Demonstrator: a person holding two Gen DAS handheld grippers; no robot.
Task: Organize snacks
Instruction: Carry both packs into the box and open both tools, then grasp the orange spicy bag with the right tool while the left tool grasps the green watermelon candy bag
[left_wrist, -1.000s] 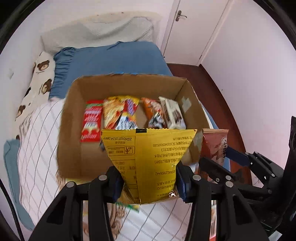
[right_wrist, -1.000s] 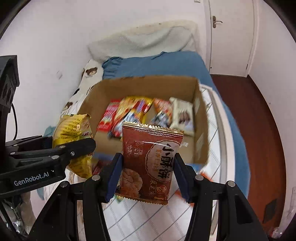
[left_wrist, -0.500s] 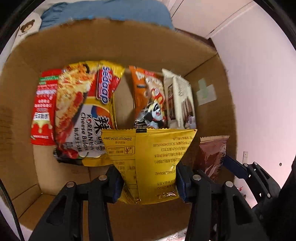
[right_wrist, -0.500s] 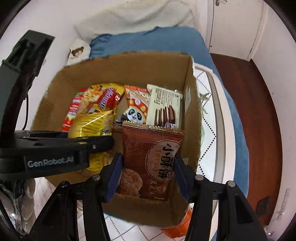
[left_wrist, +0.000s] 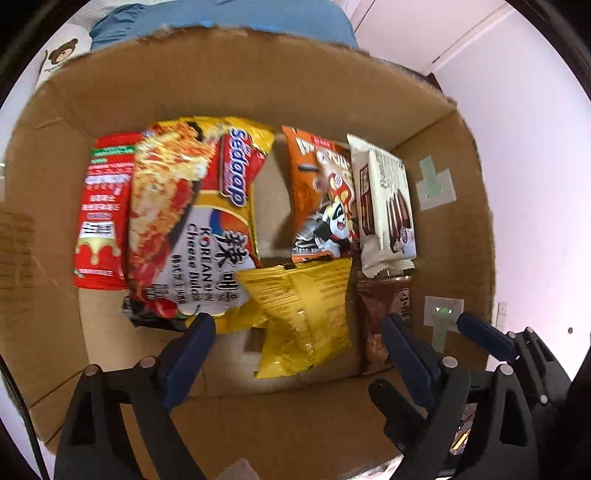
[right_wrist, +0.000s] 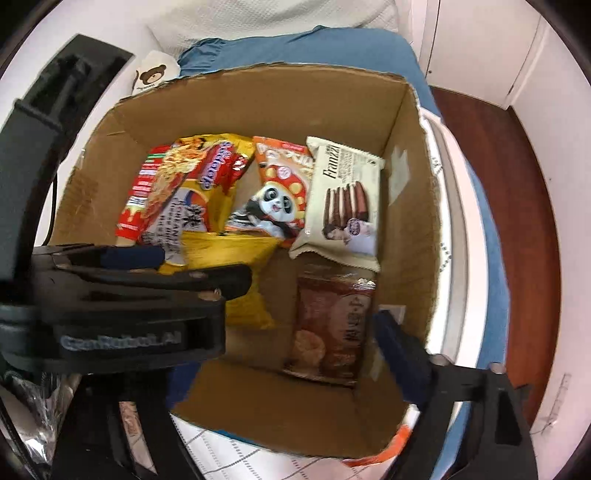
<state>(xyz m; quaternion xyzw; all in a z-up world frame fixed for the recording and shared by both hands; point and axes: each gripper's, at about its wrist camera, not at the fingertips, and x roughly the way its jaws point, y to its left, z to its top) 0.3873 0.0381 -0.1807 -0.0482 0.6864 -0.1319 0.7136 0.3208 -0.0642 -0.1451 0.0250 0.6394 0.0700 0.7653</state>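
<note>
Both tongs point steeply down into an open cardboard box (left_wrist: 436, 177) that sits on a bed.

The left tongs (left_wrist: 299, 343) are opening. The yellow snack bag (left_wrist: 306, 314) lies between the blue pads, which stand clear of it on either side. The bag rests crumpled on the box floor near the front wall.

The right tongs (right_wrist: 314, 332) are also opening. The brown biscuit packet (right_wrist: 332, 328) lies flat on the box floor, just inside the visible right pad and apart from it. The other pad is hidden behind the left tongs. The packet sits near the box's front right corner, just right of the yellow bag.

Along the back wall of the box, from left to right, stand a red packet (left_wrist: 99, 221), a noodle packet (left_wrist: 192, 218), an orange panda packet (left_wrist: 325, 199) and a white wafer packet (right_wrist: 343, 199).

The bed carries a white checked cover (right_wrist: 236, 458), a blue blanket (right_wrist: 314, 48) and a pillow with a bear print (right_wrist: 151, 74). The walls are pale; the floor (right_wrist: 517, 206) on the right is dark red-brown wood.

The box is plain brown corrugated board with rough upper edges. All packets are glossy film with crimped ends.
</note>
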